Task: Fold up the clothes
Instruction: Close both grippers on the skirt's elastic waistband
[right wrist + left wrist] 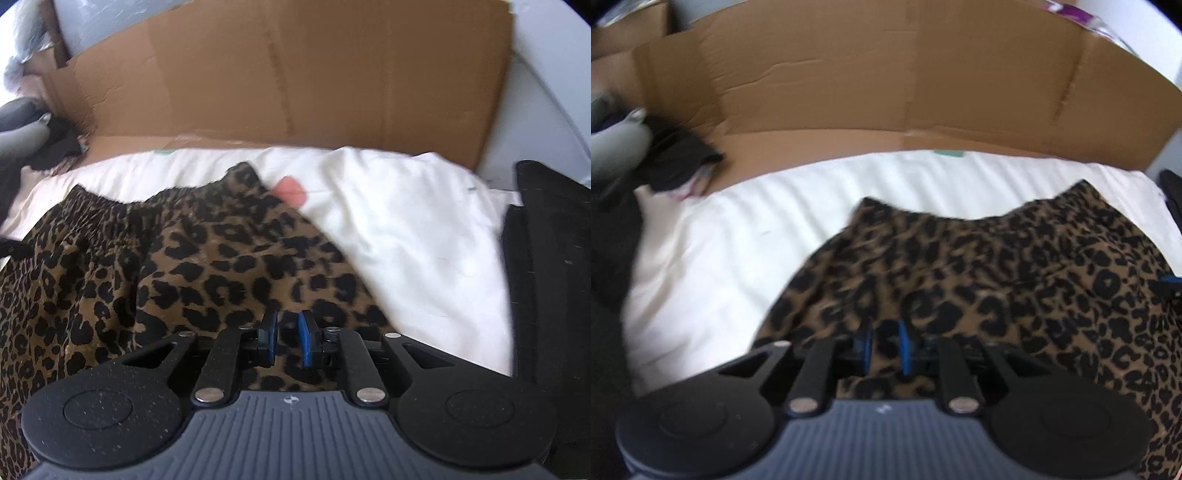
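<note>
A leopard-print garment with a gathered elastic waistband lies on a white sheet, waistband at the far end. My left gripper is at the garment's near edge, its blue pads close together with leopard cloth between them. In the right wrist view the same garment spreads to the left. My right gripper pinches its near right edge, with cloth showing in the narrow gap between the pads. A pink label peeks out at the garment's far right corner.
A brown cardboard sheet stands behind the white sheet. Dark clothes are heaped at the far left beside a grey rounded object. A black padded object borders the right side.
</note>
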Tool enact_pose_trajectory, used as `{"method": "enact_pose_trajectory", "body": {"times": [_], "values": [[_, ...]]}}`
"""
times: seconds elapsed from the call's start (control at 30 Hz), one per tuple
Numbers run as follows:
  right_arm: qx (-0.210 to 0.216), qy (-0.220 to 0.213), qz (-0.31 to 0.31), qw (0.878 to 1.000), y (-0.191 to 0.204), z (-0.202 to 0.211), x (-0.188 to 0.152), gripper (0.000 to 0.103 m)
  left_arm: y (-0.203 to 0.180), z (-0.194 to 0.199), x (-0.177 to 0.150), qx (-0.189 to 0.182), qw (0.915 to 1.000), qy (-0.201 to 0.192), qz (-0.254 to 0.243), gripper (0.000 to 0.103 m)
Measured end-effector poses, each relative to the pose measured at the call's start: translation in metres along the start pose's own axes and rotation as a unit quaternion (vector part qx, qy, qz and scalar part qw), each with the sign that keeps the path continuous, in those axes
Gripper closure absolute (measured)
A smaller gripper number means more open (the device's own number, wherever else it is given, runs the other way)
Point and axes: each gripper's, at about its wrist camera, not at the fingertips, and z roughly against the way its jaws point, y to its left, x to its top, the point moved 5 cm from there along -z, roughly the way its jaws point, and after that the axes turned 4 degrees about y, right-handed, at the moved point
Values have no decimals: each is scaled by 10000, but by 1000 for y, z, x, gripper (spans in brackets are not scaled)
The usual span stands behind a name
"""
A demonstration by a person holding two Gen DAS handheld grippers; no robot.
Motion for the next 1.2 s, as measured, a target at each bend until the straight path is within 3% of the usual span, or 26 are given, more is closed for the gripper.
{"method": "enact_pose_trajectory", "body": {"times": [0.1,0.27,0.43,0.8,1.0,1.2], "values": [[-2,109,144,9998,3,-14,-6,83,-11,-17,2,-97,9998,117,-147,82],[-67,18,109,9999,-6,-17,-8,84,-3,-31,1,74,9998,138,-148,85],[-212,-25,10,9998,-21,-18,-6,87,10,-32,2,204,9998,88,-1,85],[-440,-145,36,9989,-28,-15,-1,86,25,-21,9,-53,9982,-154,571,86],[-202,-513,389,9977,-9,-7,19,84,24,-18,19,-172,9961,-364,787,85],[86,-549,635,9964,18,-18,33,84,16,-27,27,-239,9972,-352,609,85]]}}
